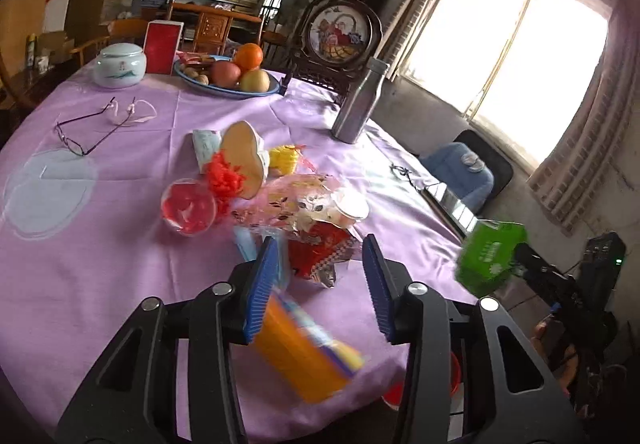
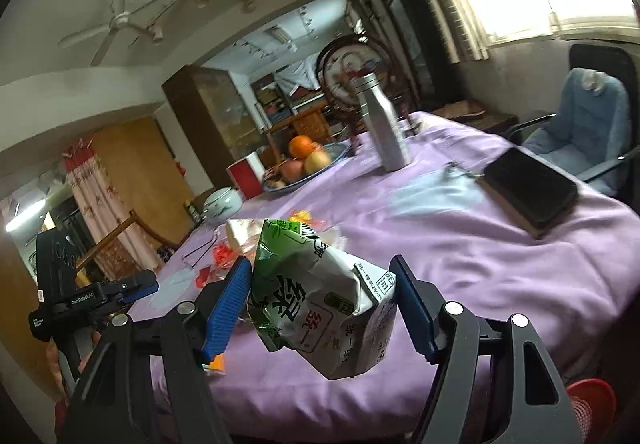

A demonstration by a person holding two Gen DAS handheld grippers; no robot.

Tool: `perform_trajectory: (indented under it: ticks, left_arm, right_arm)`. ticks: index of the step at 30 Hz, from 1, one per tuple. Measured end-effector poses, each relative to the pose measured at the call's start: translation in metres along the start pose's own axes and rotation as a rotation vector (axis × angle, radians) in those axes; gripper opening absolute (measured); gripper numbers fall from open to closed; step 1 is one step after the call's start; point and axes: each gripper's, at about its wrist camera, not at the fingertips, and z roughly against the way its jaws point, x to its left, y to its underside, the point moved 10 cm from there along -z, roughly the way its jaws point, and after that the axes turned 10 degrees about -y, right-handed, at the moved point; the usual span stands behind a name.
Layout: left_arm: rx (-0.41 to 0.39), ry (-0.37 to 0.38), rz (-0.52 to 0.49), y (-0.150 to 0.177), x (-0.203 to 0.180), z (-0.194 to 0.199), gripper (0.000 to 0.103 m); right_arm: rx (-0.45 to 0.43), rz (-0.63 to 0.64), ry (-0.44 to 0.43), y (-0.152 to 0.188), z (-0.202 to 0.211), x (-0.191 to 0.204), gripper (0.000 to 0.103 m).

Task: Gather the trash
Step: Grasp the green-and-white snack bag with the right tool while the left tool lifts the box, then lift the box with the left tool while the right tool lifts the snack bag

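The left gripper is seen from its own wrist camera, pitched downward, its blue-padded jaws partly apart; a blurred orange packet is seen at the left pad, and whether it is clamped cannot be told. The right gripper is held at a shallower downward pitch, its jaws set wide and closed on a crumpled green-and-white carton, which is pressed from both sides by the pads. Each gripper is visible at the edge of the other's view. A hand is partly shown beneath the left gripper's handle.
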Motion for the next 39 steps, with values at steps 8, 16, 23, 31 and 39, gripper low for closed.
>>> perform_trajectory:
  ticks: [8, 16, 23, 31, 39]
  left_arm:
    - [0.089, -0.028, 0.042, 0.047, 0.004, -0.019, 0.065]
    - [0.190, -0.182, 0.020, 0.079, -0.005, -0.049, 0.091]
    - [0.159, -0.280, -0.005, 0.080, 0.016, -0.056, 0.085]
    - [0.131, -0.222, -0.025, 0.075, 0.007, -0.049, 0.054]
    - [0.064, -0.157, -0.052, 0.052, -0.011, -0.026, 0.032]
  right_arm:
    - [0.022, -0.054, 0.000, 0.017, 0.016, -0.024, 0.070]
    - [0.034, -0.035, -0.012, 0.028, 0.015, -0.016, 0.070]
    - [0.042, -0.050, -0.003, 0.034, 0.020, -0.025, 0.070]
    - [0.045, -0.082, -0.010, 0.040, 0.017, -0.030, 0.070]
    - [0.027, -0.090, -0.015, 0.037, 0.019, -0.034, 0.070]
